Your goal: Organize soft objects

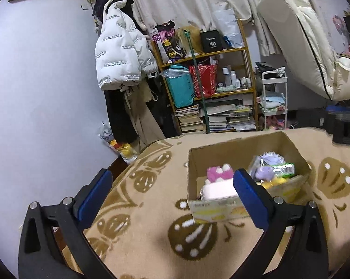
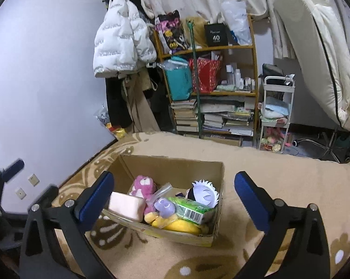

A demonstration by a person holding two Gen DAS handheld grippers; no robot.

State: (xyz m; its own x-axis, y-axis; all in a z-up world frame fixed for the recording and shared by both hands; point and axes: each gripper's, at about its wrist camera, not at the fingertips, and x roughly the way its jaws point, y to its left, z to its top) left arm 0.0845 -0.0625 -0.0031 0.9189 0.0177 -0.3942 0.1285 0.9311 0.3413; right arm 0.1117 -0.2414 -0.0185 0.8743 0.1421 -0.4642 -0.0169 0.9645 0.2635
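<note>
An open cardboard box (image 2: 193,169) stands on a beige patterned blanket (image 2: 268,176). It holds a pink plush (image 2: 143,184), a pale pink block (image 2: 126,204), a purple plush (image 2: 165,207), a green packet (image 2: 191,208), a yellow plush (image 2: 179,225) and a white spiky-haired plush (image 2: 204,194). My right gripper (image 2: 172,188) is open and empty, above the box's near side. My left gripper (image 1: 172,181) is open and empty, left of the box (image 1: 221,153), and shows at the left edge of the right wrist view (image 2: 14,167). The pink plush (image 1: 219,172) and block (image 1: 218,190) show there too.
A wooden shelf (image 2: 221,48) with bags, bottles and stacked books stands behind the blanket. A white puffer jacket (image 2: 119,39) hangs on the wall at left. A small white cart (image 2: 277,114) and a tilted mattress (image 2: 319,46) are at right.
</note>
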